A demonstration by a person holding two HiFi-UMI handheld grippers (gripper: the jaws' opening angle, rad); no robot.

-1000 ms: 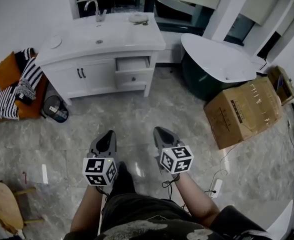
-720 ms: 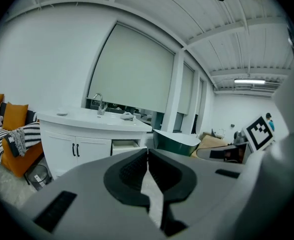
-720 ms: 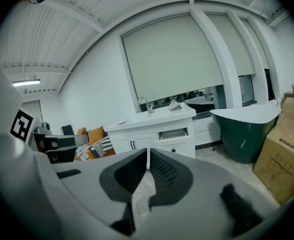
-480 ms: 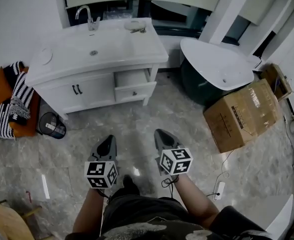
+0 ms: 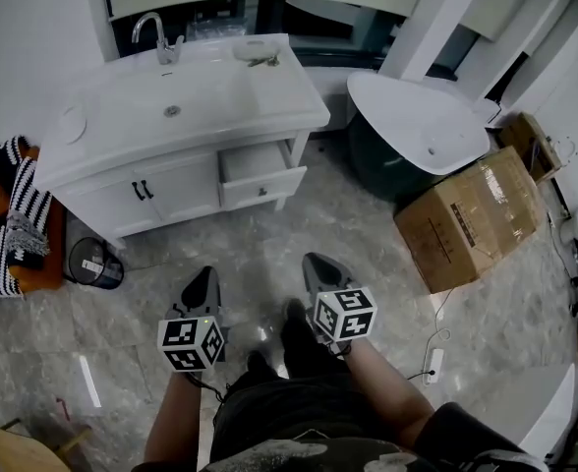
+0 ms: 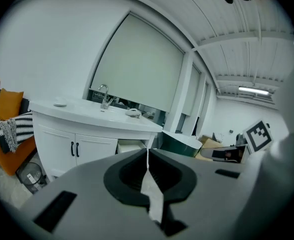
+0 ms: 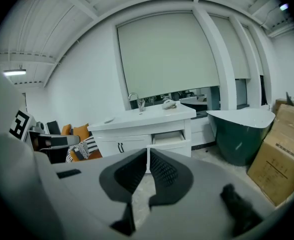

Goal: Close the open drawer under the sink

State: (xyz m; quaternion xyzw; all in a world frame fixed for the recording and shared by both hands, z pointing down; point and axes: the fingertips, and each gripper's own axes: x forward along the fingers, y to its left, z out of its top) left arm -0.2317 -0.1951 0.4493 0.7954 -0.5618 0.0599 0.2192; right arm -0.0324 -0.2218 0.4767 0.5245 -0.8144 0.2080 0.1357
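Note:
The white sink cabinet [image 5: 171, 116] stands against the far wall, and its right-hand drawer [image 5: 260, 175] is pulled out. The drawer also shows in the left gripper view [image 6: 131, 146] and in the right gripper view [image 7: 168, 138]. Both grippers hang over the marble floor, well short of the cabinet and pointing towards it. My left gripper [image 5: 205, 277] is shut with nothing in it, its jaws meeting at the tip [image 6: 147, 150]. My right gripper [image 5: 318, 263] is shut and empty too [image 7: 148, 151]. Neither touches the drawer.
A dark green bathtub with a white rim [image 5: 422, 126] stands right of the cabinet, with a large cardboard box [image 5: 471, 219] in front of it. A small bin [image 5: 92, 264] and striped and orange cushions [image 5: 4, 234] lie at the left. A power strip [image 5: 433, 364] lies on the floor at the right.
Both grippers have moved forward across the floor toward the cabinet, which now looks nearer and larger. Their jaws have stayed shut.

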